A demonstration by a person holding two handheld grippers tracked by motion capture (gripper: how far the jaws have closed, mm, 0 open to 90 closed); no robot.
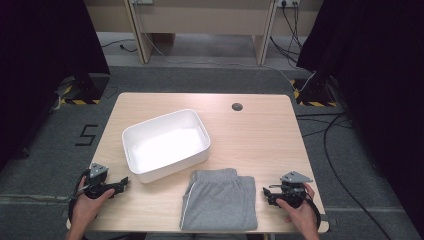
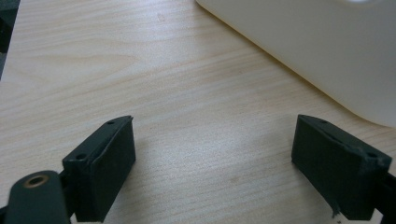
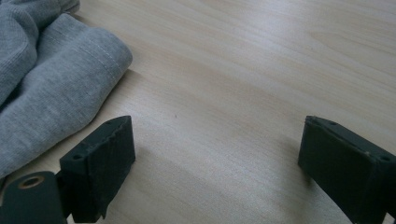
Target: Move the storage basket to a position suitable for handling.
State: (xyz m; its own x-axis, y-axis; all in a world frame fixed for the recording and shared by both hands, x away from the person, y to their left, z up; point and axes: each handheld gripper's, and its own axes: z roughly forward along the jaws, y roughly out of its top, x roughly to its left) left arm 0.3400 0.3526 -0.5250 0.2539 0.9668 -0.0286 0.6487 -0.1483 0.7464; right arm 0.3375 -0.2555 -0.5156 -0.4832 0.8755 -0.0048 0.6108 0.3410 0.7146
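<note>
The folded gray pants [image 1: 219, 200] lie flat on the bench [image 1: 260, 140], close to the front edge, between the two hands. The right tool [image 1: 266, 193] sits on the bench just beside the right side of the pants, and it points toward them. In the right gripper view the cloth is up at the left, near one jaw but not touching it, and bare wood is between the two jaws. So the right tool is wide apart and holds nothing. The left tool [image 1: 123, 183] rests near the front left corner of the bench. It points toward the gap between the pants and the white bin [image 1: 166, 145]. In the left gripper view its jaws are wide apart too, with plain wood between them and the bin's pale wall off to the upper right. The right tool looks a little nearer to the pants than the left tool. The pants are a bit longer from front to back than from side to side, so each tool faces one long side. The bin stands behind the pants and a little to the left, its front corner almost at the waistband. My guess is that both tools should slide in from the two sides, pinch the cloth, and lift it back and left into the bin.
</note>
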